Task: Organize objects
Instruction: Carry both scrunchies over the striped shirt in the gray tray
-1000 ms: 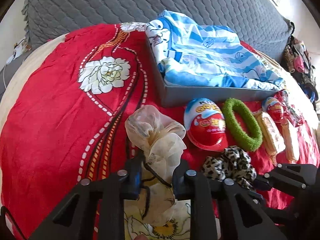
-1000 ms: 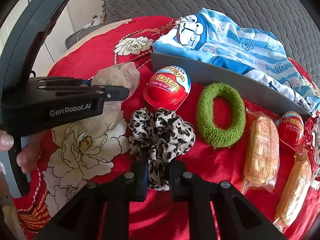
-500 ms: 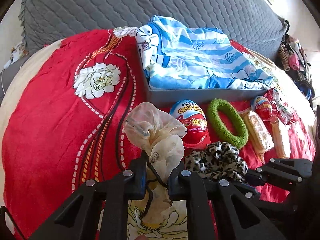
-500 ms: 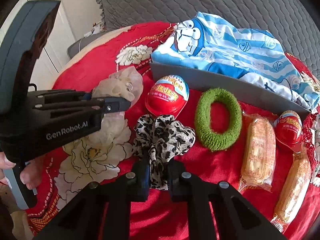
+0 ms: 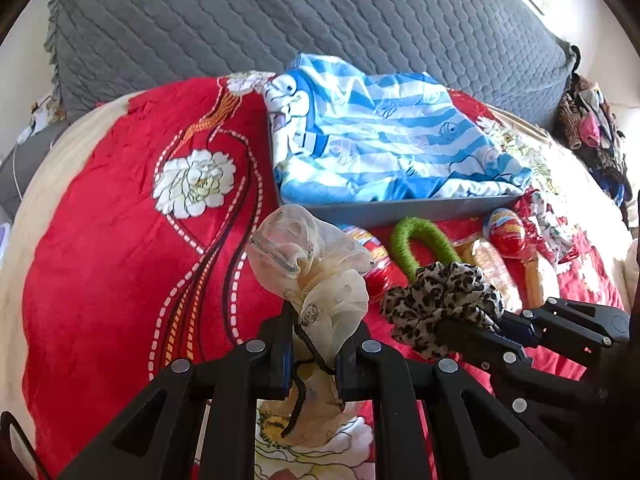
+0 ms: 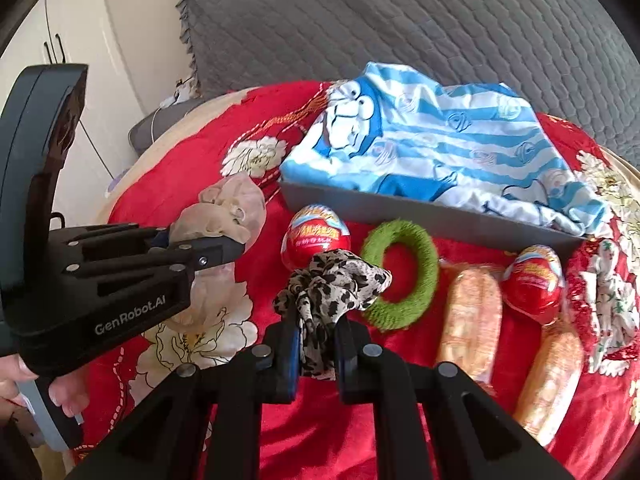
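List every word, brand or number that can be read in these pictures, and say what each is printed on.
"GenRobot.AI": white lettering on the side of the left gripper, seen in the right wrist view.
Large chocolate egg: coloured lettering on its wrapper, too blurred to read.
Small chocolate egg: print too small to read.
No other text is legible.

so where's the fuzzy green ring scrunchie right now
In the right wrist view the fuzzy green ring scrunchie lies flat on the red floral blanket, between two red egg-shaped toys, just before the grey tray.

Cream scrunchie point(image 5: 316, 276) and leopard scrunchie point(image 6: 328, 280), both lifted
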`<state>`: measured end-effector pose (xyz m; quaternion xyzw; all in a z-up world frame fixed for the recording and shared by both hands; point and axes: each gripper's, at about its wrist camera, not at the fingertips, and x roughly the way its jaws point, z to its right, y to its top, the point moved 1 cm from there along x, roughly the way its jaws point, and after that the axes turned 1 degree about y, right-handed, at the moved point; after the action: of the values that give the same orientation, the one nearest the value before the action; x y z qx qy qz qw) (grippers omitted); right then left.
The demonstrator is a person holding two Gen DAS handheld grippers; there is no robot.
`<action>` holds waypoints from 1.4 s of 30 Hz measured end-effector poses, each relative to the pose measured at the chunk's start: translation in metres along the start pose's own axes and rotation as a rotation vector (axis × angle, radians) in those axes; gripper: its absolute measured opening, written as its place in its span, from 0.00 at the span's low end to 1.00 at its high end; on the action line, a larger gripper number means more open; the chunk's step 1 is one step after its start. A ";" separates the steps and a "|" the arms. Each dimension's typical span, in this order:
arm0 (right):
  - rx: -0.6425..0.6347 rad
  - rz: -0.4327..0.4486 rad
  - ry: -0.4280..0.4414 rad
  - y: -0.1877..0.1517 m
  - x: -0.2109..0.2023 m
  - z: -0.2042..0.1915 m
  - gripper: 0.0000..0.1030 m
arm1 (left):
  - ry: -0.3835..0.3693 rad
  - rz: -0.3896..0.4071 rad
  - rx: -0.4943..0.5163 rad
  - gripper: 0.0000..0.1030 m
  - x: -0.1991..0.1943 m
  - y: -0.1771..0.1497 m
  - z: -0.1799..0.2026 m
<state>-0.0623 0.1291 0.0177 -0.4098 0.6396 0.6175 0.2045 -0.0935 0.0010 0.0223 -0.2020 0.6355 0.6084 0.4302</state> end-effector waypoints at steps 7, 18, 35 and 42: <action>0.029 0.043 0.011 0.006 -0.024 0.009 0.13 | -0.001 0.022 0.014 0.15 -0.014 0.007 0.014; 0.073 0.102 -0.015 0.013 -0.054 0.026 0.13 | -0.002 0.055 0.043 0.15 -0.031 0.024 0.040; 0.118 0.188 -0.093 0.040 -0.076 0.060 0.13 | 0.028 0.107 0.038 0.15 -0.032 0.054 0.068; 0.124 0.213 -0.099 0.056 -0.078 0.068 0.13 | 0.024 0.111 0.027 0.15 -0.025 0.066 0.070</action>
<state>-0.0768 0.2097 0.1022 -0.2951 0.7055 0.6144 0.1940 -0.1104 0.0721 0.0898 -0.1679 0.6590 0.6203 0.3909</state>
